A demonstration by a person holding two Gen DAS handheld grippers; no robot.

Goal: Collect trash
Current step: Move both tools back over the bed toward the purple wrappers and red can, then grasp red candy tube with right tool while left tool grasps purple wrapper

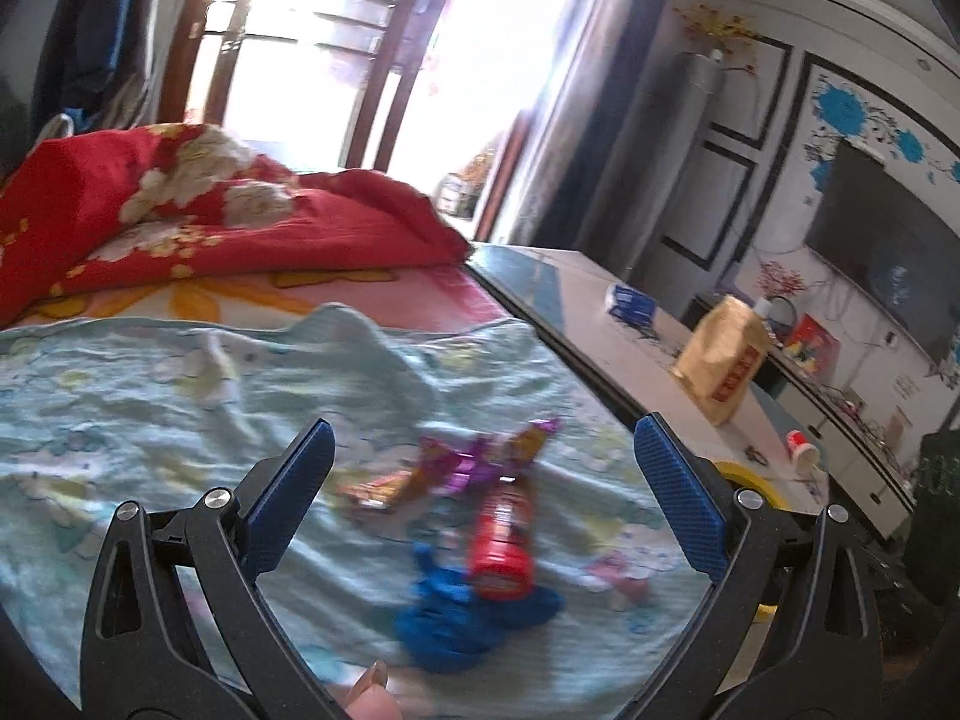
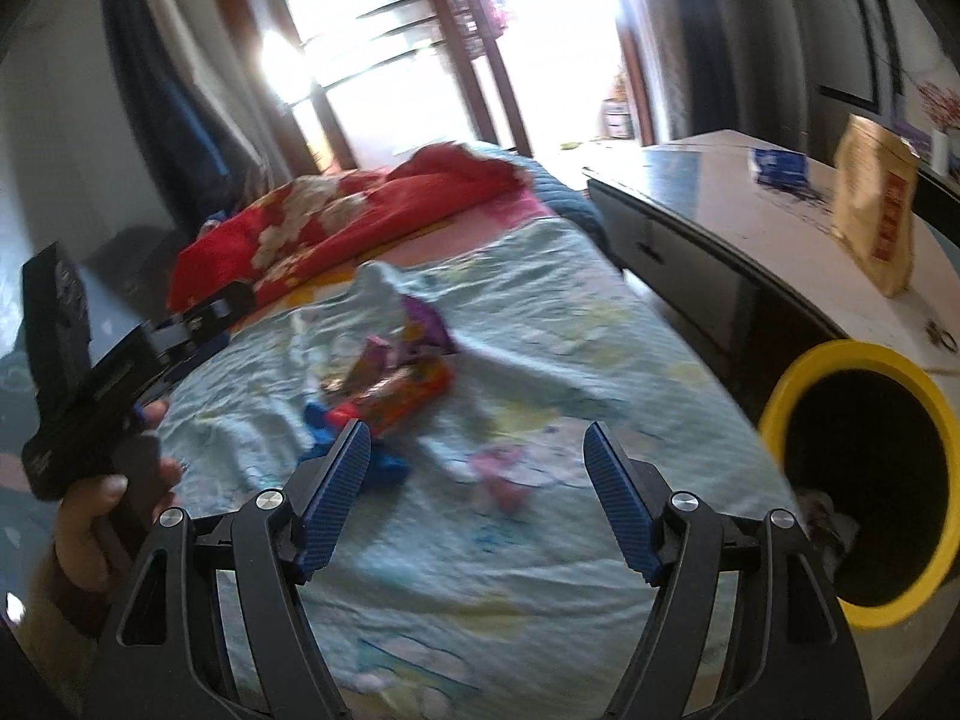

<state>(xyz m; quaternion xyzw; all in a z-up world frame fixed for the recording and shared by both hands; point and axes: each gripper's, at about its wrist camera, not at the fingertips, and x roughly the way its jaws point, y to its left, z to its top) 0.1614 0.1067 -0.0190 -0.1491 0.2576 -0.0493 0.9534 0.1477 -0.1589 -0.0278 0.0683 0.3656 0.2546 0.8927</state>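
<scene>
Both tools gape empty over a blurred heap of trash on the bed.

Left tool [image 1: 483, 480] and right tool [image 2: 477, 492] are spread wide. The wrappers [image 1: 474, 462], red tube [image 1: 501, 540] and blue scrap [image 1: 456, 618] lie mid-frame on the pale blue sheet [image 1: 150, 396]. The yellow-rimmed bin [image 2: 804, 372] at right holds something pale and crumpled. Beyond, a counter [image 2: 720, 204] carries a tan bag [image 2: 879, 210]; a red quilt [image 1: 210, 204] is bunched at upper left.

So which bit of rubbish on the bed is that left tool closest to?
The crumpled blue piece, lowest in the left tool's view. The red wrapper overlaps it; the purple and orange wrappers lie farther off.
</scene>
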